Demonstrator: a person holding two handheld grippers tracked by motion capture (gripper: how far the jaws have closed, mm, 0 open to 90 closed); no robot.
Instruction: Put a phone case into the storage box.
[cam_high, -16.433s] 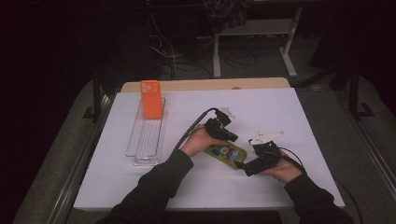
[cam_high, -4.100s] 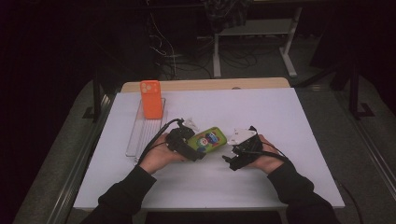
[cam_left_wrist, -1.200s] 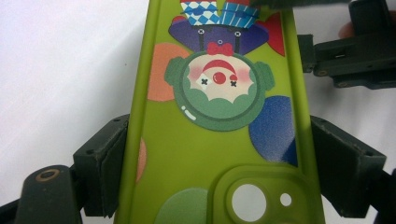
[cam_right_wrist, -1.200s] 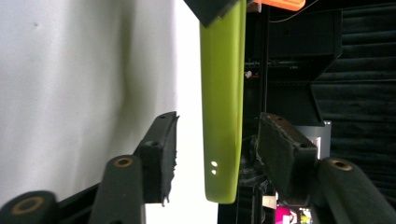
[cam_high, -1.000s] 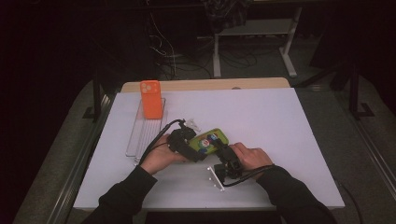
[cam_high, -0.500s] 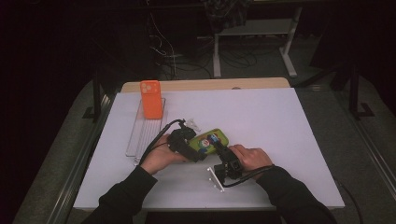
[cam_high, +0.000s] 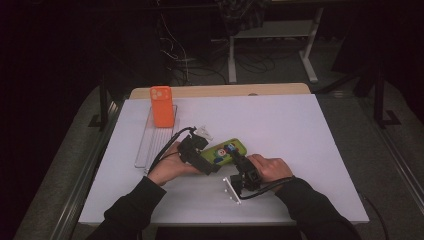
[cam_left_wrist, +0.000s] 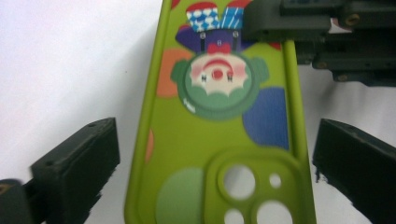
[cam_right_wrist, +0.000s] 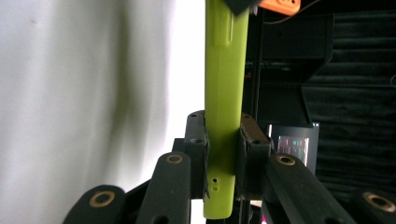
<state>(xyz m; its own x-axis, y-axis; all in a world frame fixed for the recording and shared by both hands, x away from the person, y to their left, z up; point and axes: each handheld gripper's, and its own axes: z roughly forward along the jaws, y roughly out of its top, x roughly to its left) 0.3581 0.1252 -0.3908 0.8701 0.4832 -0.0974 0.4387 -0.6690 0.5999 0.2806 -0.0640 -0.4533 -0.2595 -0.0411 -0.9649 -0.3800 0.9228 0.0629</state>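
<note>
Both grippers meet at frame centre: the right gripper (cam_high: 239, 162) clamps the green phone case (cam_high: 226, 151) by its edge, steadying it, while the left gripper (cam_high: 209, 169) straddles its camera end, jaws apart, likely for regripping.

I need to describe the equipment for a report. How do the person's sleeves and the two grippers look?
Both sleeves are long and black. The left gripper and right gripper are black, with blocky jaws. A black cable loops from the left one. The right one has brass-coloured pivot pins and a pale plate.
</note>
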